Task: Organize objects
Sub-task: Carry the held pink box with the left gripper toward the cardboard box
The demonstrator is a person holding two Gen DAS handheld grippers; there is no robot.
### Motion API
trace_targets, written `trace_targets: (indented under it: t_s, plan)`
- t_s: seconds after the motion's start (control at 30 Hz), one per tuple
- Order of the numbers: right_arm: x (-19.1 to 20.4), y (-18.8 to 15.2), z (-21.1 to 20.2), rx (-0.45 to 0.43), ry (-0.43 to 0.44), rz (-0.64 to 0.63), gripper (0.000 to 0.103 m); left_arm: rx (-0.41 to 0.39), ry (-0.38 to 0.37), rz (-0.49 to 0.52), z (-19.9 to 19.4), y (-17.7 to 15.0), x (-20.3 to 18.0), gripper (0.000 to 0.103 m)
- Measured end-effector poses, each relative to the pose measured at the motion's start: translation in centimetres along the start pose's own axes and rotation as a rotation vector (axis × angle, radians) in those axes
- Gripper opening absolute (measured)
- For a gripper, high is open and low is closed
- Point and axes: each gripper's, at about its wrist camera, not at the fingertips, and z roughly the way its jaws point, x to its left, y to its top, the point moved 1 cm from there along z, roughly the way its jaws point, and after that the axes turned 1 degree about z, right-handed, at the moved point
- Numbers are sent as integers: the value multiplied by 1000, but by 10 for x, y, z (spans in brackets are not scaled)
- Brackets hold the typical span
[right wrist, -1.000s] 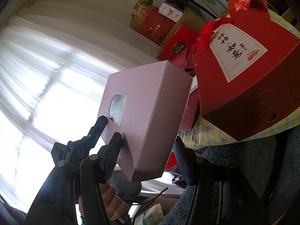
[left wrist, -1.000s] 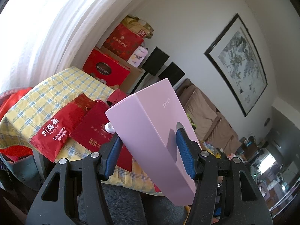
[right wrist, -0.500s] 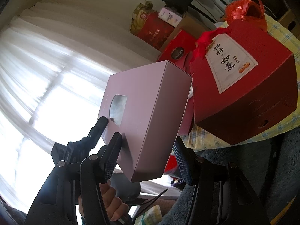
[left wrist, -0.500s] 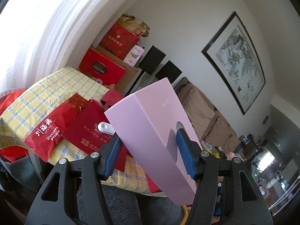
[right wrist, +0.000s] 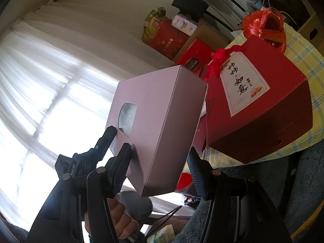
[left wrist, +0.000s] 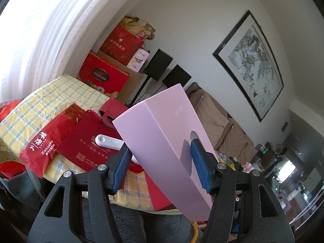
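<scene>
Yellow checked cloth (left wrist: 66, 93) bears red bags (left wrist: 40, 141); both grippers' jaws clamp the pink box (left wrist: 162, 141).

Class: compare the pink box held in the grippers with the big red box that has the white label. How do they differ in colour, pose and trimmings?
The pink box is pale and plain with an oval cut-out window; the red box is deep red with a white label of black characters. The pink box is held in the air by the left gripper and right gripper; the red box rests on the checked cloth. Only the red box carries a red ribbon. Both are closed rectangular cardboard boxes.
</scene>
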Motion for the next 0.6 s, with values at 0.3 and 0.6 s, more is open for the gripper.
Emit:
trace_targets:
  t_s: [0.3,0.6]
  plan:
    - [2,6,-12,-24,-9,-22,58,3,-25,9,5,1,-12,57]
    - [3,9,-26,-56,-19,-31,58,4,-52,25,12,0,-27,58]
